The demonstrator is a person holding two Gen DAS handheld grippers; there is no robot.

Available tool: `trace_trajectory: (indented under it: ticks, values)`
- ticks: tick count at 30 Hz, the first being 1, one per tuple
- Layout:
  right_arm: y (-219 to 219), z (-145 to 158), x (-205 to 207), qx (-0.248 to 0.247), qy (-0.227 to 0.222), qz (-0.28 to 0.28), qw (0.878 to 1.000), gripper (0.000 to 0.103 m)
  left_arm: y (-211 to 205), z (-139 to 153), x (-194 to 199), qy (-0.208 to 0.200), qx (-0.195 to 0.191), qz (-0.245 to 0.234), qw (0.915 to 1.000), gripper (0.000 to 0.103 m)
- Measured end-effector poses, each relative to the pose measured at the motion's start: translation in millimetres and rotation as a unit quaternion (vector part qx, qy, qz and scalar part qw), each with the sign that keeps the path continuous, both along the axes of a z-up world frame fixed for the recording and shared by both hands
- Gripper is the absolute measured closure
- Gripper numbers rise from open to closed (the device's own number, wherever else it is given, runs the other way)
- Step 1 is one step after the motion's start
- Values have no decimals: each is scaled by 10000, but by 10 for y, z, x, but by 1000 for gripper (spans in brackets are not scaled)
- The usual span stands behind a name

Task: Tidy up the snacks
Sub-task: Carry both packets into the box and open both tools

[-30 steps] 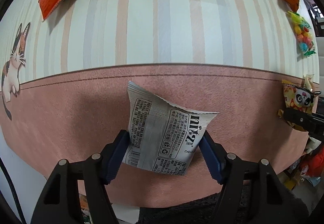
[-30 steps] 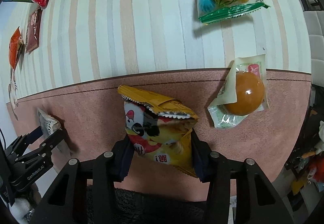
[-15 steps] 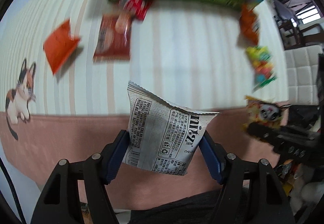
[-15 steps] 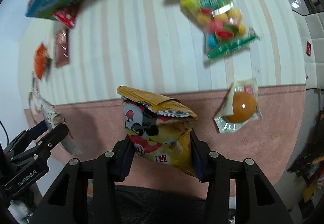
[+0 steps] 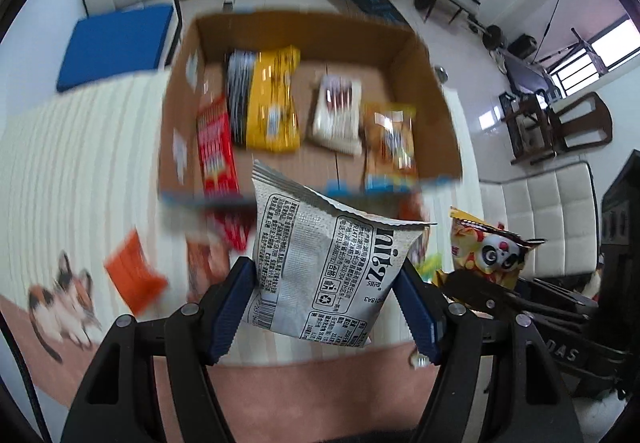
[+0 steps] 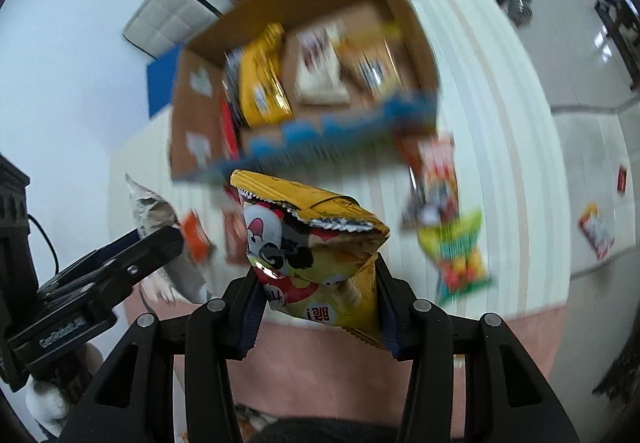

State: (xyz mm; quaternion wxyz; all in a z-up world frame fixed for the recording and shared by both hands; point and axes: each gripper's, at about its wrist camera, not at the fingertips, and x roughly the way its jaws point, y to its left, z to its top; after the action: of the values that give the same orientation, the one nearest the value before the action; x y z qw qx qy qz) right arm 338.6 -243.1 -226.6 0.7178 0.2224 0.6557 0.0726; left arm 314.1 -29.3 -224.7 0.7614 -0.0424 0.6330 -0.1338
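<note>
The left gripper point(image 5: 326, 307) is closed part-way on a white-and-grey snack packet point(image 5: 326, 263), its blue pads pressing the packet's two side edges so that the printed back stands up between the fingers with the crimped top seam uppermost. To the left of these fingers an orange packet point(image 5: 134, 277) lies on the striped tablecloth point(image 5: 80, 163) near a printed cat point(image 5: 60, 303). Ahead of the fingers and beyond the held packet stands an open cardboard box point(image 5: 432, 83) containing a red packet point(image 5: 214, 147), a yellow bag point(image 5: 272, 103), a white packet point(image 5: 336, 115) and an orange-brown packet point(image 5: 390, 143), all blurred. Just to the right of the left gripper's fingers, the right gripper point(image 6: 318, 307) is closed more narrowly on a yellow panda snack bag point(image 6: 316, 251), pinched at its lower sides with its torn, jagged top open above the fingers. From the right wrist camera the box point(image 6: 400, 7) sits ahead and slightly left of the fingers, the left gripper with its pale packet point(image 6: 150, 211) is off to the left, and to the right of the fingers lie a dark red packet point(image 6: 434, 171) and a green bag of coloured candies point(image 6: 460, 255) on the cloth.
</note>
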Motion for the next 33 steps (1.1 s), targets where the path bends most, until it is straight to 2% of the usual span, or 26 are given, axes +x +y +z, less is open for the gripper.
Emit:
trace_trajectory:
  ticks: [3,6,14,22,30,31,32,33]
  values:
    - [69,82,352,-63,-95,-8,9999,52,-29,64,331,-68,116,12,9999,34]
    - [134,73,681,-189,-96,95,9997,52,-26,32,646,30,127,-45,9999,34]
    - [265,-228,1169,-375,199,304,9986,52,11,-342,1148,575,158,40,9982,34]
    - [333,-673,1352,-489,566,378,9965,52,-12,-774,1307,1047,326,47,9940,34]
    - [384,-973,1425,-460,942,519,9931,50,39,-1008,1351,1414,427,107,9890,34]
    - [394,-993,1431,-481,979,547,9925,43,60,-1030,1366,1472,453,155,9879,34]
    - [410,-1017,1437,-535,1043,589,9914,25,85,-1049,1375,1529,453,193,9870,32]
    - [424,-1028,1441,-606,1082,627,9903,16,100,-1058,1388,1539,449,206,9868,24]
